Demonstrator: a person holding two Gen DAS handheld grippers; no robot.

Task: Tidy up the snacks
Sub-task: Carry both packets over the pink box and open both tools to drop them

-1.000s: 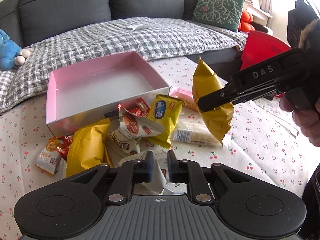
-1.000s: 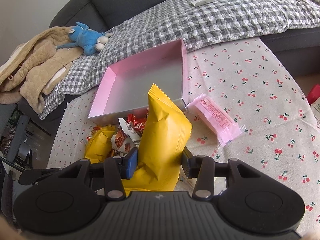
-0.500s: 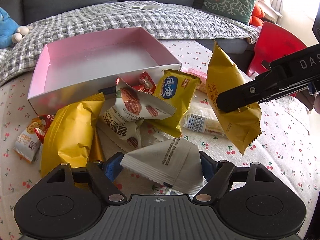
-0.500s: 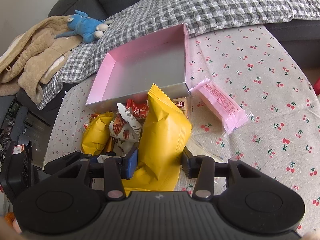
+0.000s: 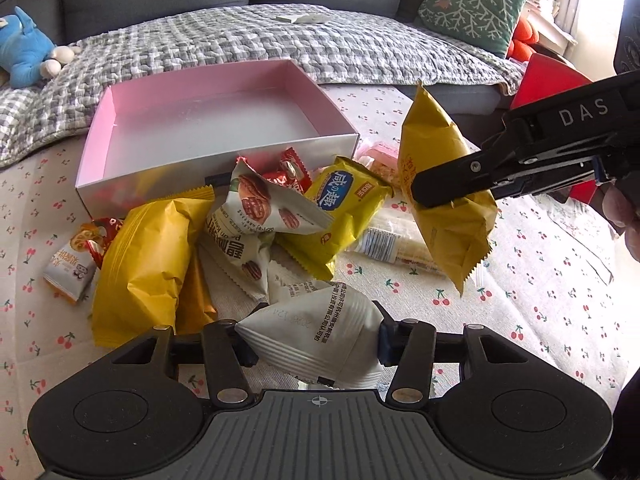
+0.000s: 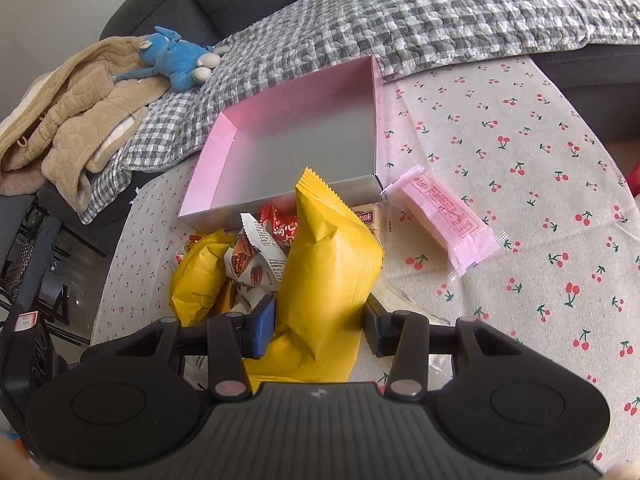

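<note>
Since a second ago my left tool (image 5: pixel 316 346) has spread wide around a white crinkly triangular snack pouch (image 5: pixel 316 336) and is now closing in on it, pouch between the pads. In that left view, the open pink-lined cardboard box (image 5: pixel 208 128) lies straight ahead past the snack pile on the counter (image 5: pixel 540 320), its long side across my line.

On the right view, my right tool (image 6: pixel 320 326) is clamped partway on an upright yellow foil snack bag (image 6: pixel 328 272); the box (image 6: pixel 296 148) sits just beyond it, nearer this hand.

Pink box (image 5: pixel 216 128) open and bare inside, snack pile (image 5: pixel 256 216) crowding its near wall
</note>
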